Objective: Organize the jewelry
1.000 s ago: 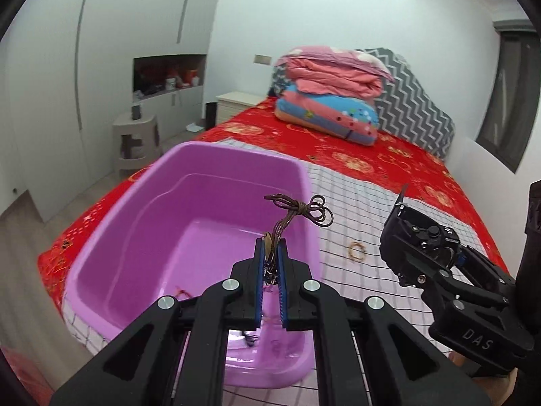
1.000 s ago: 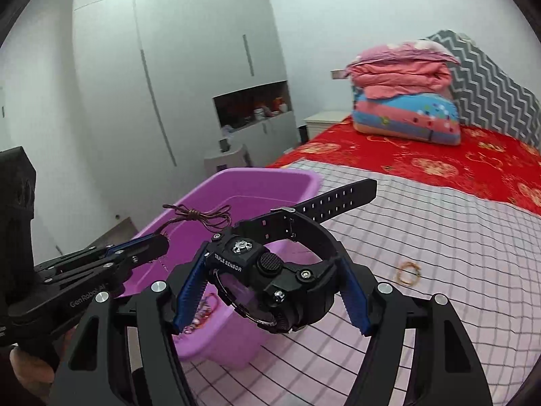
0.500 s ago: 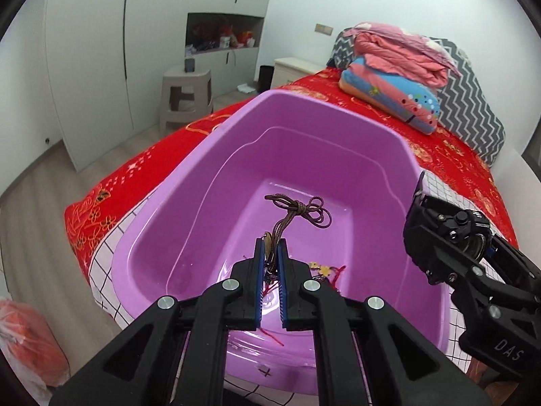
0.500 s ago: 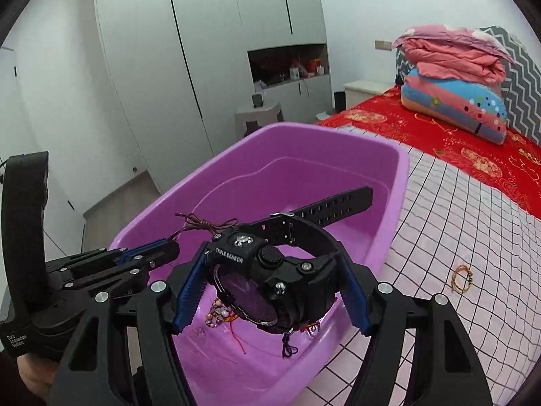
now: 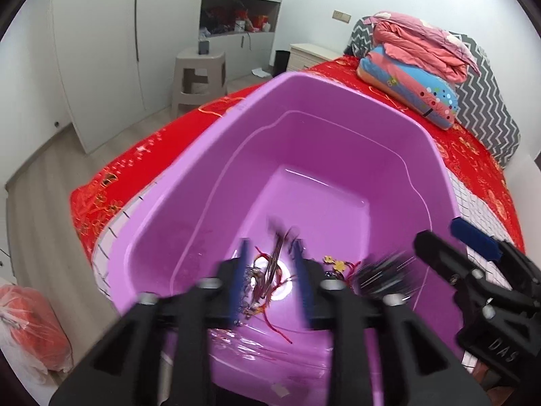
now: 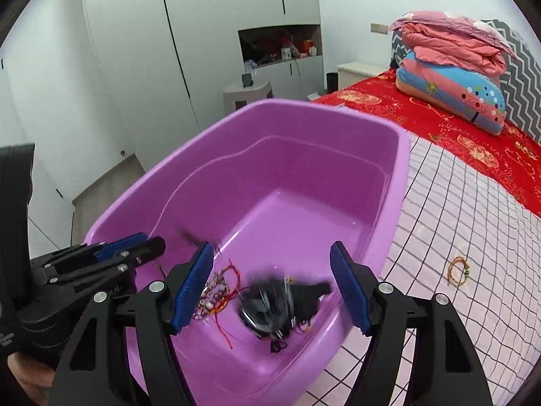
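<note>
A: Left gripper (image 5: 268,267)?
B: Jaws standing apart, holding nothing; brown cord (image 5: 279,242) blurring between them, over the purple basin (image 5: 236,135).
A: Right gripper (image 6: 272,282)?
B: Gaping wide, released; black watch (image 6: 274,304) blurring inside the basin beside beaded bracelets (image 6: 211,296).

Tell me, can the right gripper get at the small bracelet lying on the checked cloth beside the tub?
Probably yes. The right gripper is open and holds nothing, and the bracelet lies alone on the checked cloth to its right, outside the purple tub, with nothing over it.
</note>
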The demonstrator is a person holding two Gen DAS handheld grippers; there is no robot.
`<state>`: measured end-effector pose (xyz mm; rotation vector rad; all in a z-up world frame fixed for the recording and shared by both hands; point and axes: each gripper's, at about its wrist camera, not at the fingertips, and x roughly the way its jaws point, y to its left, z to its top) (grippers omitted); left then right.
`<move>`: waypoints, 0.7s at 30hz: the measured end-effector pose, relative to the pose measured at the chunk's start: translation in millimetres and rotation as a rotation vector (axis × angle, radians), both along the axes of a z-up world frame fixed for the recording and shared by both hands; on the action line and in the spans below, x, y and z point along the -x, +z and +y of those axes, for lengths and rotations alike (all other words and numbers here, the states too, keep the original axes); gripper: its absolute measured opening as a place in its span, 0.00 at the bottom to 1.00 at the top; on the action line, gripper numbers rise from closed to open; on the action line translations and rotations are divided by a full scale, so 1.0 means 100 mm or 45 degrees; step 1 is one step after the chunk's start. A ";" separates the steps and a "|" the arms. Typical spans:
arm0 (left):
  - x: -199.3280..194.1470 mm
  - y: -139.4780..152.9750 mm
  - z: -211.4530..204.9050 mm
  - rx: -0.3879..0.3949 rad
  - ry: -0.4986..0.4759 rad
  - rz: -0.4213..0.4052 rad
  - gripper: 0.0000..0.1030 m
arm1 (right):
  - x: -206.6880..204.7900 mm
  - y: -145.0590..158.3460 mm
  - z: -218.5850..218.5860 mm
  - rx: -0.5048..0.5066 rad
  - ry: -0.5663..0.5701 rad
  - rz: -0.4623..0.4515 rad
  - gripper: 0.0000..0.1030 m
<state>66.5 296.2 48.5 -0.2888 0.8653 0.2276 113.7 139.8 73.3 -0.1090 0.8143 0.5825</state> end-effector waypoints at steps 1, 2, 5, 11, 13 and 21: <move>0.01 0.02 0.01 -0.002 0.011 -0.010 0.68 | 0.00 0.03 -0.02 -0.001 -0.005 -0.002 0.67; 0.03 0.04 0.02 -0.001 0.022 -0.025 0.75 | 0.00 0.04 -0.03 -0.002 -0.006 -0.002 0.67; 0.08 0.11 0.03 -0.015 0.045 -0.041 0.80 | 0.00 0.09 -0.09 -0.005 -0.022 -0.015 0.67; 0.10 0.19 0.06 -0.038 0.087 -0.017 0.93 | 0.01 0.15 -0.16 -0.005 -0.046 -0.012 0.67; 0.10 0.20 0.07 -0.039 0.101 0.010 0.94 | 0.01 0.16 -0.18 -0.004 -0.056 -0.004 0.67; 0.15 0.20 0.08 -0.045 0.162 0.083 0.94 | 0.01 0.18 -0.24 0.000 -0.075 0.039 0.67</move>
